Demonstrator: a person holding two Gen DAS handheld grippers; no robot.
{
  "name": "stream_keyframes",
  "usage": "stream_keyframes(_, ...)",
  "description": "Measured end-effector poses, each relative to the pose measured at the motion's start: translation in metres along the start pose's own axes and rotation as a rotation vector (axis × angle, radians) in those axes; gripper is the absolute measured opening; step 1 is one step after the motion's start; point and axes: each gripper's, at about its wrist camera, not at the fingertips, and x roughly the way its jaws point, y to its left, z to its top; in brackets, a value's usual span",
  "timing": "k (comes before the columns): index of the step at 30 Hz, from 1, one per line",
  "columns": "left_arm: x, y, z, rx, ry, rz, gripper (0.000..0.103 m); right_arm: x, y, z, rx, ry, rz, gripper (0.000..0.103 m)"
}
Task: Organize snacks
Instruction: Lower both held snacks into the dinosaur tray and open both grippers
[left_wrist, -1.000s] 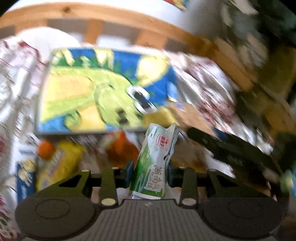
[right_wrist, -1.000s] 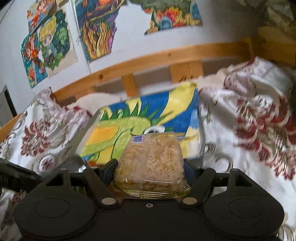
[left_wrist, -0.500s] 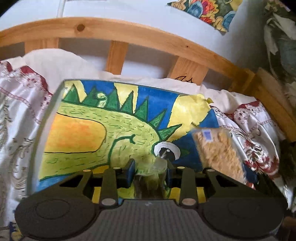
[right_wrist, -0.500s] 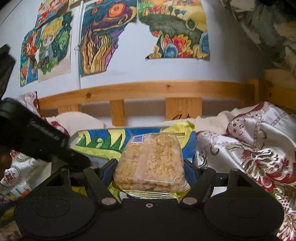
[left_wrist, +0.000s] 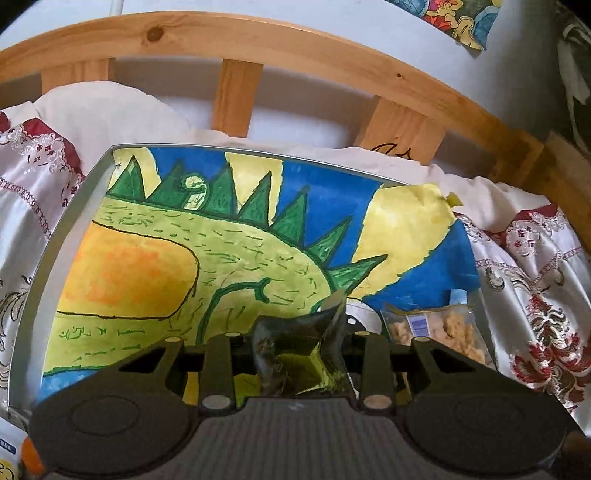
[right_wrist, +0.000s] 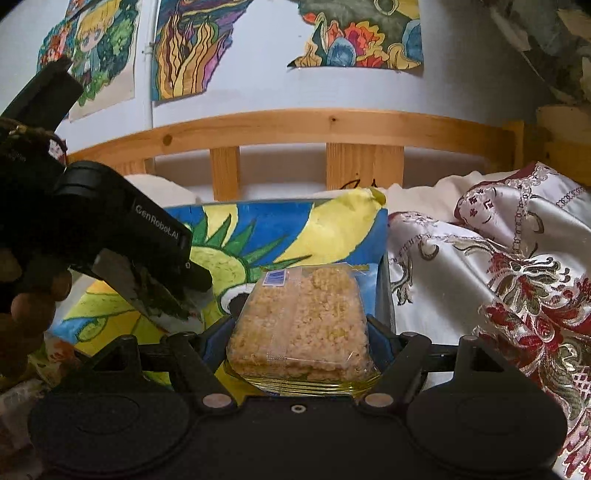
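My left gripper (left_wrist: 300, 334) is shut on a small crumpled snack pouch (left_wrist: 295, 358), dark in shadow, over the near edge of a grey-rimmed tray (left_wrist: 75, 206) lined with a green dinosaur painting. My right gripper (right_wrist: 298, 328) is shut on a clear-wrapped block of crumbly puffed-rice cake (right_wrist: 301, 314), at the tray's near right corner (right_wrist: 384, 291). The right wrist view shows the left gripper (right_wrist: 184, 291) slanting down from the left with the pouch (right_wrist: 155, 299) in its tips. In the left wrist view the rice cake packet (left_wrist: 439, 328) pokes in at the right.
The tray lies on a silky white and red patterned bedspread (right_wrist: 498, 266), in front of a white pillow (left_wrist: 110, 114) and a wooden bed rail (left_wrist: 236, 44). Paintings hang on the wall (right_wrist: 184, 48). Other snack packs (left_wrist: 11, 454) lie lower left. A person's hand (right_wrist: 26, 317) holds the left gripper.
The left gripper swung from the pile of loose snacks to over the tray, pouch still held. The right gripper moved closer to the tray's right corner with the rice cake.
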Motion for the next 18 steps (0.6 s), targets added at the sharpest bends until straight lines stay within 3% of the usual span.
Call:
stream_keyframes(4,0.000,0.001,0.000,0.004,-0.006,0.020,0.038,-0.001,0.001,-0.001,-0.012,-0.002,-0.008,0.078)
stream_keyframes(7,0.000,0.006,0.002,-0.005,-0.010,0.043,0.045,-0.002,0.003,0.000,-0.029,-0.007,-0.006,0.082)
stream_keyframes(15,-0.006,0.021,0.002,-0.036,-0.043,0.113,0.081,-0.006,0.006,0.003,-0.041,-0.028,-0.010,0.089)
stream_keyframes(18,-0.012,0.023,0.001,-0.034,-0.072,0.131,0.088,-0.010,0.007,0.006,-0.033,-0.041,-0.006,0.091)
